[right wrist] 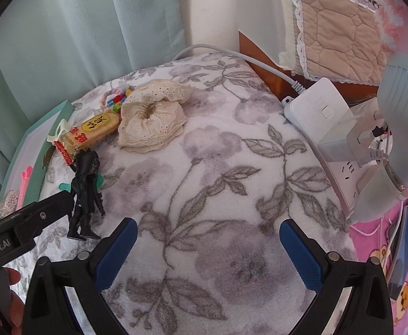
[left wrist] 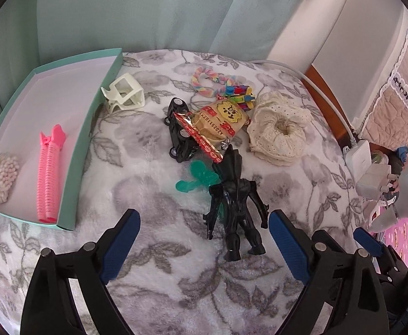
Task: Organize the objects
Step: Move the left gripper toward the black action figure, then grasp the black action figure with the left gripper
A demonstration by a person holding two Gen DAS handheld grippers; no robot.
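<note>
A black action figure [left wrist: 236, 209] lies face down on the floral blanket [left wrist: 153, 167]. My left gripper [left wrist: 204, 220] is open just short of it, its legs reaching in between the blue pads. Beyond the figure lie a green plastic piece [left wrist: 197, 177], a black toy car [left wrist: 180, 136], a snack packet [left wrist: 218, 122], a cream scrunchie [left wrist: 278, 134], colourful blocks [left wrist: 239, 95] and a white claw clip [left wrist: 124, 95]. A teal tray [left wrist: 78, 150] on the left holds a pink clip [left wrist: 47, 173] and a bag of cotton swabs [left wrist: 0, 176]. My right gripper [right wrist: 208, 226] is open over bare blanket.
A white power strip [right wrist: 324, 117] with plugged chargers and its cable [right wrist: 232, 53] lies at the blanket's right edge. A pale grey appliance [right wrist: 402, 106] stands over it. A phone [right wrist: 402, 240] rests on pink bedding. Teal curtains [left wrist: 120, 8] hang behind. A hand [right wrist: 11, 279] shows at lower left.
</note>
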